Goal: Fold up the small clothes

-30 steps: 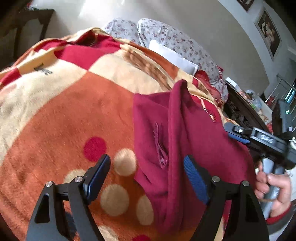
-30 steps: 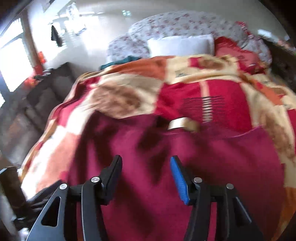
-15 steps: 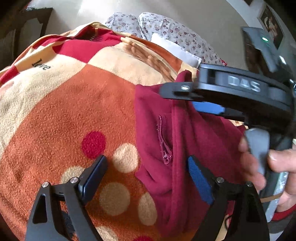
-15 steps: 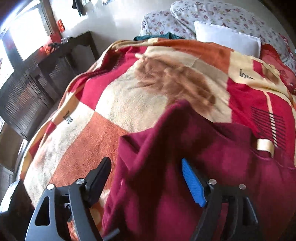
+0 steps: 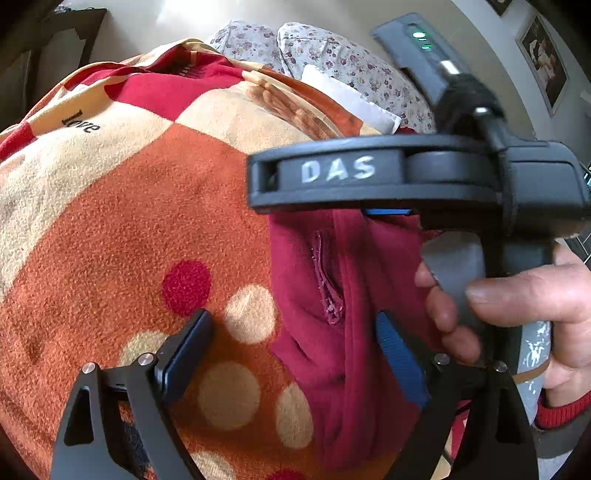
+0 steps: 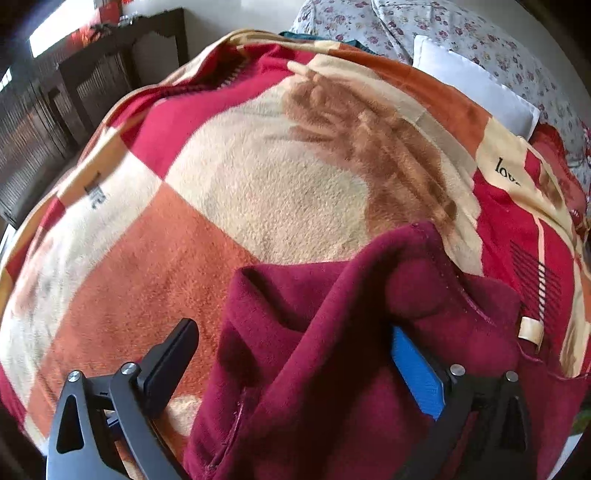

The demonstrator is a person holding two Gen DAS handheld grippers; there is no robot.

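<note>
Spread over the bed, the fleece blanket (image 6: 258, 192) had the maroon garment (image 6: 332, 350) bunched at 5 o'clock, my right gripper (image 6: 291, 363) and left gripper (image 5: 291, 350) both gaping, jaws just widened around loose cloth, mid-fold I'd say, next needing a fresh pinch on an edge.

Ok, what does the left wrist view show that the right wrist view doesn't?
Only the left wrist view shows the right gripper from outside, its body marked DAS, with the hand on its handle, and a framed picture on the wall. Only the right wrist view shows the dark wooden furniture beside the bed. Both show the maroon garment on the patterned blanket, the flowered pillows, and open jaws.
</note>
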